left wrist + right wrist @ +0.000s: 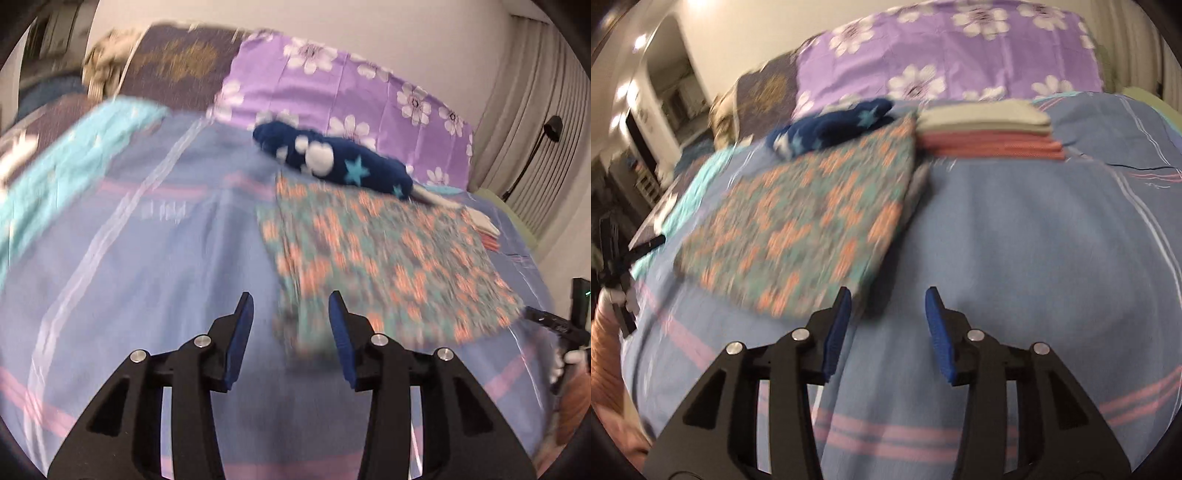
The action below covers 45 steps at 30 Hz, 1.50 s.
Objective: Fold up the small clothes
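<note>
Both views are blurred by motion, so fine detail is lost.

Left wrist view, left to right: a turquoise cloth point(62, 162) is seen lying along the far left of the blue striped bedsheet point(147, 266). The left gripper point(291, 314) is held over the sheet with its jaws spread apart and nothing between the blue pads point(242, 332). Its right finger is placed just at the near left corner of the patterned folded garment point(388, 258) (orange and teal print, lying flat); whether contact is made cannot be told. A navy star-print garment point(332, 162) is bunched up at the far edge of the patterned one, touching it. A purple floral pillow point(332, 85) is seen behind, with a dark patterned pillow point(177, 62) to its left. At the far right edge part of the right gripper point(554, 325) is visible.

Right wrist view, left to right: part of the left gripper point(628, 254) shows at the left edge, near the garment's far corner. The patterned folded garment point(801, 221) is spread flat on the bedsheet point(1034, 240), with the navy garment point(827, 129) at its back edge. The right gripper point(888, 314) is released, empty, its left finger just beside the garment's near corner (contact unclear). A stack of folded clothes point(986, 129) (pale on top, pink below) sits just right of the patterned garment, in front of the purple pillow point(960, 51).
</note>
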{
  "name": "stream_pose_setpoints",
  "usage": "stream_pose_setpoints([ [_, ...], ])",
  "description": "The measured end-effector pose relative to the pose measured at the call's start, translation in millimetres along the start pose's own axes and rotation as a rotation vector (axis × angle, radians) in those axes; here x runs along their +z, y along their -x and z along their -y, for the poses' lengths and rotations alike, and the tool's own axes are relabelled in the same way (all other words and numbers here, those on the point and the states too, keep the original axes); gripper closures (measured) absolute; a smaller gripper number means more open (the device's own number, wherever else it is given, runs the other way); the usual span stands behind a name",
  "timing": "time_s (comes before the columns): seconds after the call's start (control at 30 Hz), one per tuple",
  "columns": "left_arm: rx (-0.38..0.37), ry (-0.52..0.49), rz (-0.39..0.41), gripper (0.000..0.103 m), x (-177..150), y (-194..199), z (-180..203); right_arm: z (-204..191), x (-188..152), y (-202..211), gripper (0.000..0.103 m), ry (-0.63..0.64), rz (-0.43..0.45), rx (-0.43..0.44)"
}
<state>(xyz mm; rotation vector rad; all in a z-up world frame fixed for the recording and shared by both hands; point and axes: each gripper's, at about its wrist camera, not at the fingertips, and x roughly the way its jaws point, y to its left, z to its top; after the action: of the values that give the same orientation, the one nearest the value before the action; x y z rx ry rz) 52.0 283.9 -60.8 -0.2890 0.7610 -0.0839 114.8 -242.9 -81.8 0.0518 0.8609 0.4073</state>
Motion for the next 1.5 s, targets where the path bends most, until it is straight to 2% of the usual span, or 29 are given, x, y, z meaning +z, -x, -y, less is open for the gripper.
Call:
stream_pose_setpoints([
  [0.07,0.009,0.000,-0.027,0.060,-14.9,0.8,2.3,-9.2,-5.6,-4.8,0.060,0.017,-0.019,0.015],
  [0.13,-0.020,0.019,-0.060,0.060,-24.2,-1.5,4.8,-17.5,-6.6,-10.1,0.056,0.020,-0.026,0.047],
  [0.17,-0.035,0.021,-0.073,0.060,-27.4,-3.2,7.4,-21.6,-5.6,-14.4,0.050,0.023,-0.027,0.061],
  [0.23,-0.068,0.028,-0.100,0.058,-32.8,-9.1,16.1,-26.4,-2.6,-23.4,0.047,0.030,-0.035,0.051],
  [0.33,-0.151,0.144,-0.134,0.056,-36.8,-23.7,13.8,-30.5,1.0,-37.3,0.040,0.022,-0.039,0.056],
  [0.37,-0.166,0.179,-0.131,0.056,-36.3,-27.6,12.1,-30.4,3.3,-40.5,0.036,0.022,-0.035,0.059],
  [0.47,-0.217,0.318,-0.111,0.054,-28.0,-43.9,2.8,-28.2,13.4,-48.8,0.035,0.002,-0.026,0.079],
  [0.53,-0.262,0.419,-0.101,0.056,-22.9,-55.1,-5.4,-24.3,18.5,-52.8,0.044,-0.028,-0.030,0.091],
  [0.57,-0.273,0.449,-0.092,0.063,-20.4,-59.8,-7.7,-21.7,20.4,-54.0,0.070,-0.042,-0.028,0.072],
  [0.6,-0.278,0.462,-0.089,0.101,-18.0,-62.7,-8.0,-18.0,22.7,-54.4,0.087,-0.058,-0.026,0.042],
  [0.63,-0.290,0.473,-0.094,0.100,-15.8,-67.0,-7.0,-14.8,24.2,-53.4,0.090,-0.079,-0.023,0.059],
  [0.7,-0.284,0.451,-0.074,0.100,-9.8,-64.2,-0.9,-8.5,28.7,-42.3,0.092,-0.121,0.008,0.082],
  [0.77,-0.267,0.381,-0.034,0.100,1.6,-48.2,11.9,-9.4,36.4,-30.2,0.093,-0.116,0.033,0.082],
  [0.87,-0.284,0.320,0.006,0.100,16.3,-22.1,26.6,-11.5,50.2,-8.5,0.093,-0.093,0.068,0.076],
  [1.0,-0.288,0.203,0.001,0.100,15.8,15.7,60.5,-5.1,54.0,30.2,0.093,-0.061,0.119,0.040],
  [1.1,-0.304,0.124,-0.034,0.100,-10.2,48.8,86.3,1.7,29.9,64.2,0.093,-0.055,0.103,0.026],
  [1.2,-0.309,0.097,-0.085,0.100,-47.9,68.5,95.4,1.7,-15.2,88.5,0.093,-0.032,0.055,-0.008],
  [1.27,-0.257,0.066,-0.143,0.100,-80.9,71.9,100.1,6.4,-55.2,90.0,0.091,-0.083,0.001,0.010],
  [1.37,-0.141,0.113,-0.205,0.098,-107.6,69.0,84.0,17.3,-100.4,84.7,0.084,-0.159,-0.049,0.016],
  [1.4,-0.075,0.126,-0.200,0.096,-109.6,73.3,77.1,24.2,-109.9,86.1,0.084,-0.196,-0.049,0.026],
  [1.43,-0.039,0.123,-0.187,0.096,-108.0,77.6,75.0,31.5,-115.4,89.3,0.084,-0.230,-0.040,0.034],
  [1.47,0.064,0.077,-0.141,0.096,-99.4,88.2,79.1,40.6,-118.5,95.9,0.084,-0.260,-0.018,0.026],
  [1.5,0.115,0.032,-0.113,0.097,-93.8,94.3,85.4,47.2,-119.1,101.9,0.084,-0.275,0.005,0.016],
])
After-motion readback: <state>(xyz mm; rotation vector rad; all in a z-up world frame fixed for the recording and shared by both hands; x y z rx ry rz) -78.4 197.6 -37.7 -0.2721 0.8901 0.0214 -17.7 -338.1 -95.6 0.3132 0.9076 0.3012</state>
